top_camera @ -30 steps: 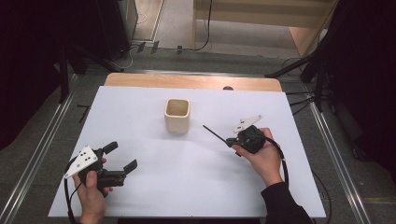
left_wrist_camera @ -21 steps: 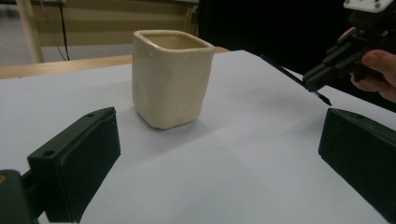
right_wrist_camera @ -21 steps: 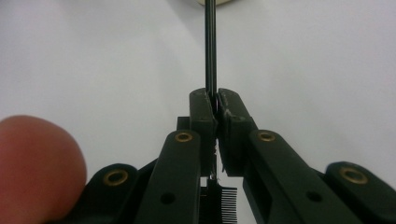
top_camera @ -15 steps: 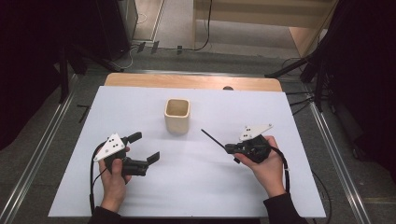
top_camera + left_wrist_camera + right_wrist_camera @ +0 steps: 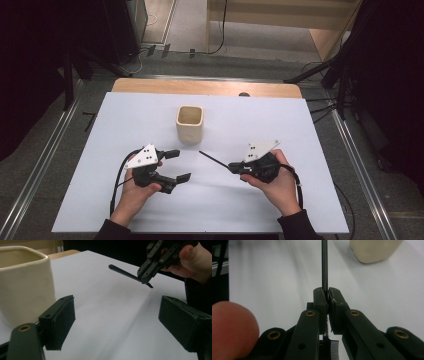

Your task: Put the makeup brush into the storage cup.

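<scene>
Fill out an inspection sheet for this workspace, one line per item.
Surface: white table top, a bare wooden strip at its far edge.
Job's things: cream square cup, upright, empty; thin black stick held off the surface.
Clutter: nothing seen.
Grippers: left gripper open, holding nothing; right gripper shut on the stick.
Cables: one trails from each gripper; more on the floor beyond.
Surroundings: metal rails both sides, dark stands.

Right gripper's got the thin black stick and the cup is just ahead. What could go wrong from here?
1. The right gripper pinches the thin black stick near one end, so most of it juts out unsupported; it could pivot or slip.
2. The cream cup stands free on the white table; catching its rim with the stick might tip or shove it.
3. The left gripper, jaws open, sits close beside the stick's path; they could collide.
</scene>
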{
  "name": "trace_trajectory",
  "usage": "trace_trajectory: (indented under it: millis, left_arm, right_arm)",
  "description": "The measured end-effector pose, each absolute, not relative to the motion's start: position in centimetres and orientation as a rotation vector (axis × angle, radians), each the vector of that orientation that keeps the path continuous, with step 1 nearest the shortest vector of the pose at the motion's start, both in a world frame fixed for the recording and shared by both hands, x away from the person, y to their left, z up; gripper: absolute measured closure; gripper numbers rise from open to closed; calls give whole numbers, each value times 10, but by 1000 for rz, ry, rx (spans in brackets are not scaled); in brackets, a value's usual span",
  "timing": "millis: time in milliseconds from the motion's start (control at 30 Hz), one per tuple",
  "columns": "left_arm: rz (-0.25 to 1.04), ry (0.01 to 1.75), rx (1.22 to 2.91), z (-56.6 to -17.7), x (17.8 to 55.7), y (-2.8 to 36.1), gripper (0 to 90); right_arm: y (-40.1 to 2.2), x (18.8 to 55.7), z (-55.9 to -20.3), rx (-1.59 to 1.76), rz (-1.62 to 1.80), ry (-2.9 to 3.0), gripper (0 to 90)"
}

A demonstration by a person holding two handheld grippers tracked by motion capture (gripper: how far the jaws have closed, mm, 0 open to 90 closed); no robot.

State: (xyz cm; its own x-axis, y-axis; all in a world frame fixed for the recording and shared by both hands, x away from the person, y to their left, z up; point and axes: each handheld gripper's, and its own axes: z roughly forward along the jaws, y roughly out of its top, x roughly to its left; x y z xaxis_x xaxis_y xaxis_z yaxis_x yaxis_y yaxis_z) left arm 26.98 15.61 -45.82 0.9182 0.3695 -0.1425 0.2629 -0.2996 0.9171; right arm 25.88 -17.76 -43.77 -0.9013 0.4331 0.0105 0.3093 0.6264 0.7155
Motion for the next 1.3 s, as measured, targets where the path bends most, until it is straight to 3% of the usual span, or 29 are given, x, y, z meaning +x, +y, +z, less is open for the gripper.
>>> trace_trajectory:
  millis: [533, 833, 1300]
  left_arm:
    - [-49, 369, 1944, -456, 268, 151, 455]
    - [-161, 306, 1974, -455, 271, 150, 563]
    - [-193, 294, 1998, -456, 272, 148, 719]
  right_arm:
    - [-151, 248, -436, 347, 1114, 2788, 870]
    - [-145, 246, -437, 293, 1102, 2819, 870]
    - [-144, 245, -439, 281, 1078, 2839, 870]
